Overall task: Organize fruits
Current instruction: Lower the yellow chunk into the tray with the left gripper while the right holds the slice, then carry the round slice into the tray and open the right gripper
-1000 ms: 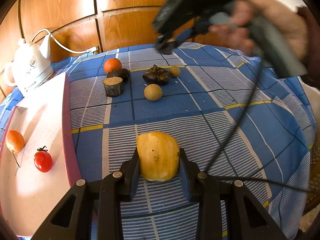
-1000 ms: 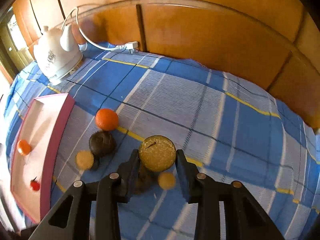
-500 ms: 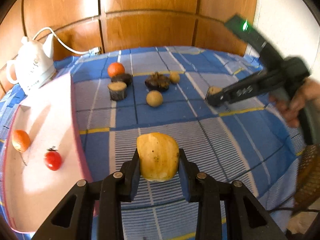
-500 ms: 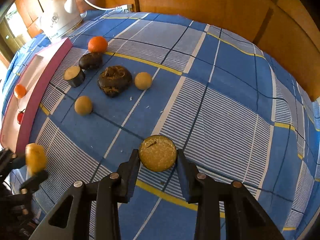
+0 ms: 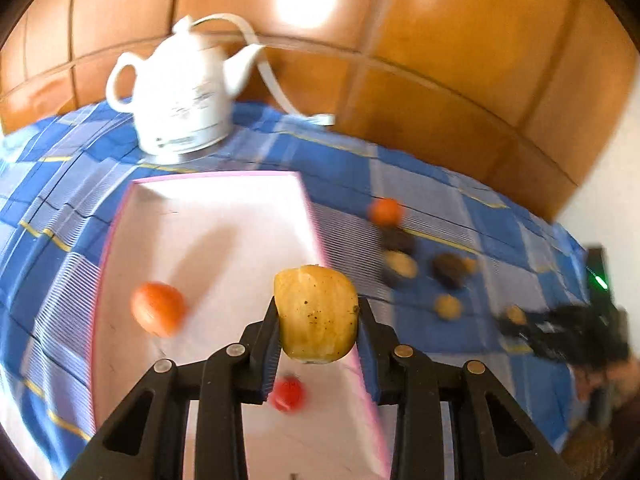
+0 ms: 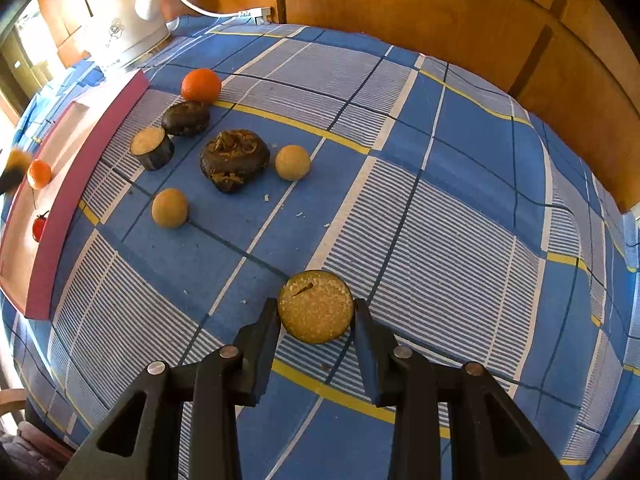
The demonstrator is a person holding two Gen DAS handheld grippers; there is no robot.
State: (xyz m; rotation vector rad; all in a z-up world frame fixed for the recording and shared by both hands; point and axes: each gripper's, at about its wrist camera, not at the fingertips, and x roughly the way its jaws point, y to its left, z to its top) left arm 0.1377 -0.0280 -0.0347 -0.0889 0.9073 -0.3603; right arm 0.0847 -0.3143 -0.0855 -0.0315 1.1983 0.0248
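My left gripper (image 5: 318,322) is shut on a yellow peeled fruit (image 5: 316,308), held above the right rim of the pink-edged tray (image 5: 224,216). An orange (image 5: 158,308) and a cherry tomato (image 5: 287,394) lie in the tray. My right gripper (image 6: 316,314) is shut on a round cut fruit piece (image 6: 314,304) with a tan face, low over the checked cloth. Left of it on the cloth lie an orange (image 6: 201,85), a dark fruit (image 6: 186,118), a cut piece (image 6: 151,147), a dark shrivelled fruit (image 6: 234,160) and two tan balls (image 6: 292,162) (image 6: 169,207).
A white kettle (image 5: 180,92) with its cord stands behind the tray, against the wooden panels. The blue checked cloth (image 6: 440,220) stretches bare to the right of the fruit group. The left wrist view is blurred.
My left gripper has swung left and upward with the yellow fruit, from over the cloth to over the tray's edge. My right gripper carried the cut piece away from the fruit group, then held still.
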